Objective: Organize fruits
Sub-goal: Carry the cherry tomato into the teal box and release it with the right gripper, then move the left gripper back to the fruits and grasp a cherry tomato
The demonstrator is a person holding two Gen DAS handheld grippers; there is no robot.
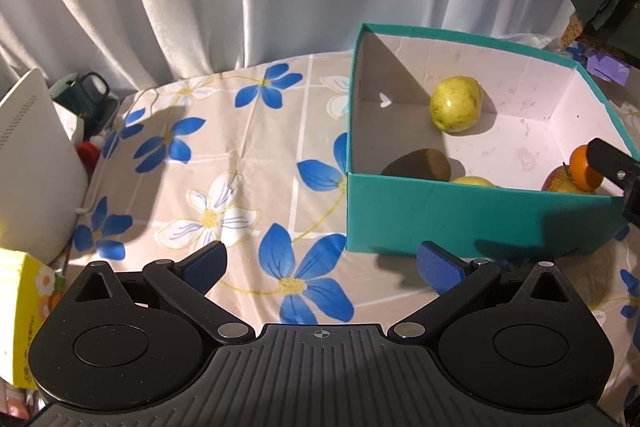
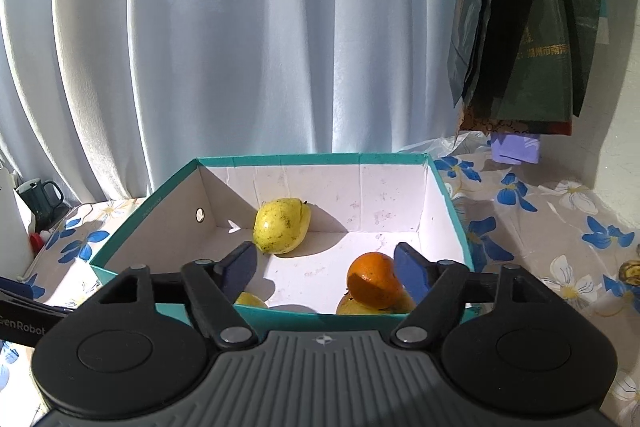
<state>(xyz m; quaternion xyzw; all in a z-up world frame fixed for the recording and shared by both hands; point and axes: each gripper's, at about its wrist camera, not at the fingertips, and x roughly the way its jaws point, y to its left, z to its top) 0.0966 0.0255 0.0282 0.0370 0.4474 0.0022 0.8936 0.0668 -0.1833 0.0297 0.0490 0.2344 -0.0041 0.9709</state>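
1. White curtain [image 2: 240, 47] behind, flowered surface [image 1: 240, 155] below, teal box [image 1: 460, 215] on top of it.
2. Inside the box: a yellow pear [image 2: 282, 225] near the back wall, an orange [image 2: 372, 281] sitting on top of an apple [image 1: 562, 183] at the front, a brown kiwi [image 1: 424, 165] by the near wall, and one more yellow fruit [image 1: 474, 181] peeking over the edge.
3. Right claw [image 2: 326, 269] spread wide over the box, nothing pinched; orange just beside its right finger, looks let go.
4. Left claw [image 1: 322, 267] spread wide too, empty, hanging over the cloth in front of the box.
5. Step in hand, most likely: dropping the orange into the box, now done.
6. Next move, as a guess: lift the right claw up and back without bumping the orange, since it sits on the apple and could roll off.
7. Then look for more fruit outside the box; something yellow and brown [image 2: 630, 271] shows at the far right edge, too small to tell what.
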